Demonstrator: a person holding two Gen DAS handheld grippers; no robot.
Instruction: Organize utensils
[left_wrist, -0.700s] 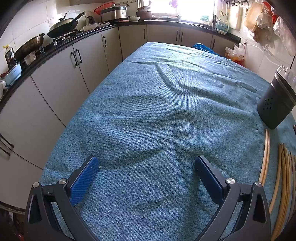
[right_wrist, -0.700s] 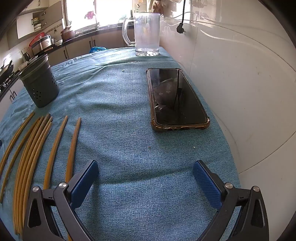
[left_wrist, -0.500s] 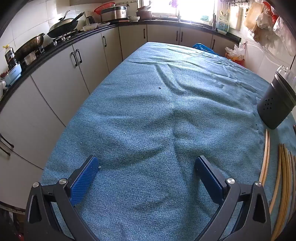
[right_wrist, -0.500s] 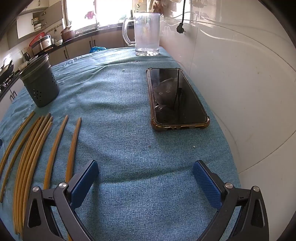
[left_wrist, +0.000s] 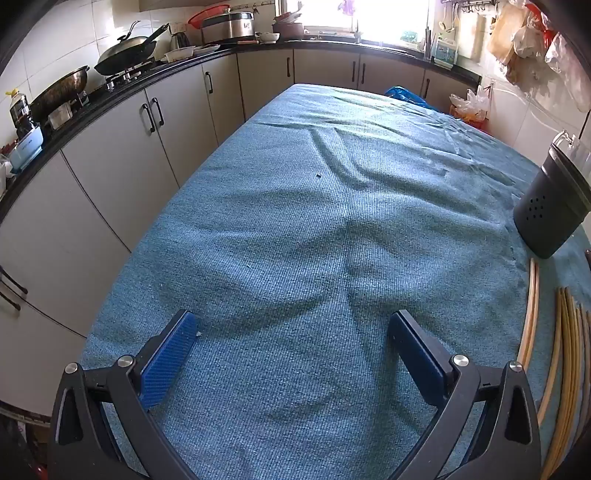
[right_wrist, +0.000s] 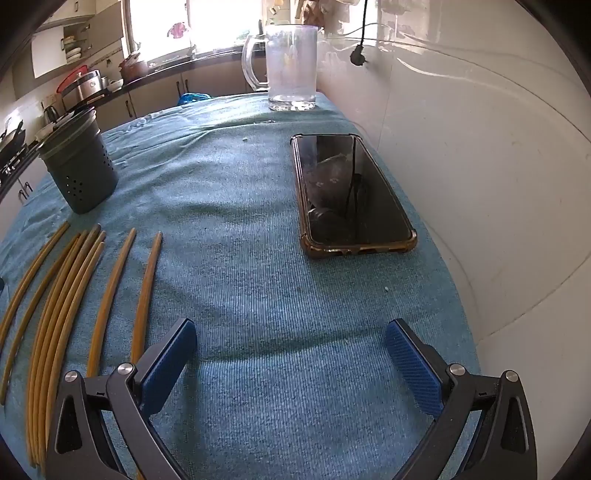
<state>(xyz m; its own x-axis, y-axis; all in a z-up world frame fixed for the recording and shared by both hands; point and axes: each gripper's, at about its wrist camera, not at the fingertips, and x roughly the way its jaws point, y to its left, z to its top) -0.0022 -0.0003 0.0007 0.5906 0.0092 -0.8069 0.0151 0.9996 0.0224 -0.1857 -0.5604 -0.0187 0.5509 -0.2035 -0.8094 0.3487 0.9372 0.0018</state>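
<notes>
Several wooden chopsticks (right_wrist: 70, 295) lie side by side on the blue cloth, left of my right gripper (right_wrist: 291, 328). The same chopsticks (left_wrist: 565, 350) show at the right edge of the left wrist view. A dark perforated utensil holder (right_wrist: 83, 170) stands upright beyond their far tips; it also appears as the holder (left_wrist: 550, 210) at the right in the left wrist view. My right gripper stands open with nothing between its fingers. Over bare cloth, my left gripper (left_wrist: 293, 321) is open and empty too.
A phone (right_wrist: 351, 192) in a brown case lies screen up near the white wall (right_wrist: 480, 166). A clear jug (right_wrist: 290, 66) stands at the table's far end. Kitchen cabinets (left_wrist: 110, 166) and a counter with pans run along the left of the table (left_wrist: 295, 203).
</notes>
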